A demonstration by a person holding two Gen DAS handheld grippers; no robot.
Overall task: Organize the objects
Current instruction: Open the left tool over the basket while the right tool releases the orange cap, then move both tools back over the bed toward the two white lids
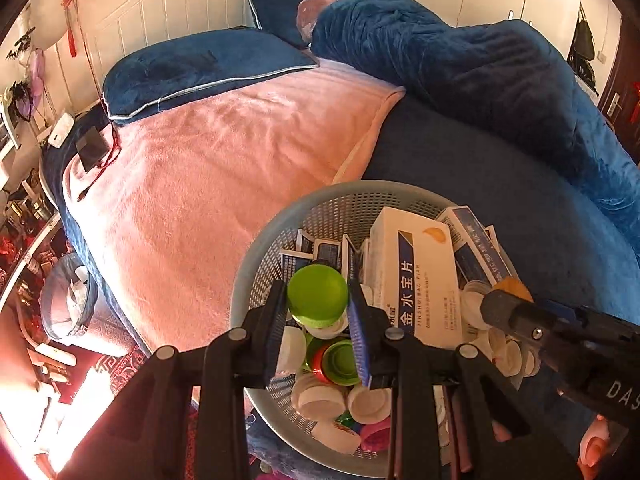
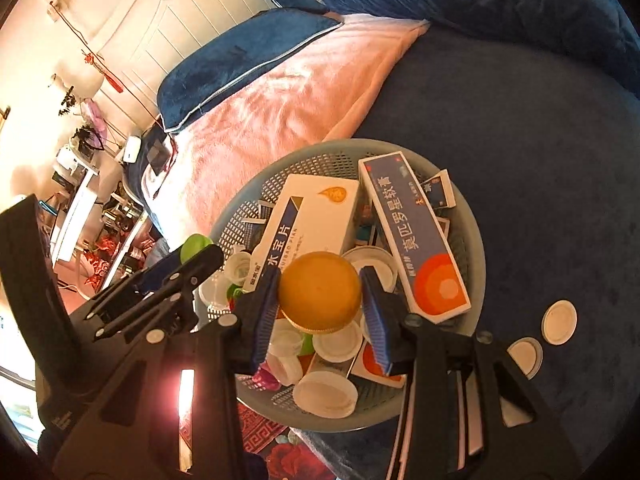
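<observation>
A round grey-blue plastic basket (image 1: 256, 264) (image 2: 476, 240) sits on the bed, filled with medicine boxes (image 1: 416, 272) (image 2: 312, 216), white lids and coloured caps. My left gripper (image 1: 318, 296) is shut on a green cap (image 1: 318, 292) and holds it over the basket's left part. My right gripper (image 2: 320, 296) is shut on an orange-yellow cap (image 2: 320, 294) over the basket's middle. The right gripper shows in the left wrist view (image 1: 504, 304) at the right. The left gripper shows in the right wrist view (image 2: 200, 256) at the left with the green cap (image 2: 194, 246).
Two white lids (image 2: 559, 322) (image 2: 525, 354) lie on the dark blue bedsheet (image 2: 540, 160) right of the basket. A pink blanket (image 1: 224, 168), blue pillows (image 1: 200, 72) and a blue duvet (image 1: 460, 60) cover the bed. A phone (image 1: 92, 148) lies at the bed's left edge.
</observation>
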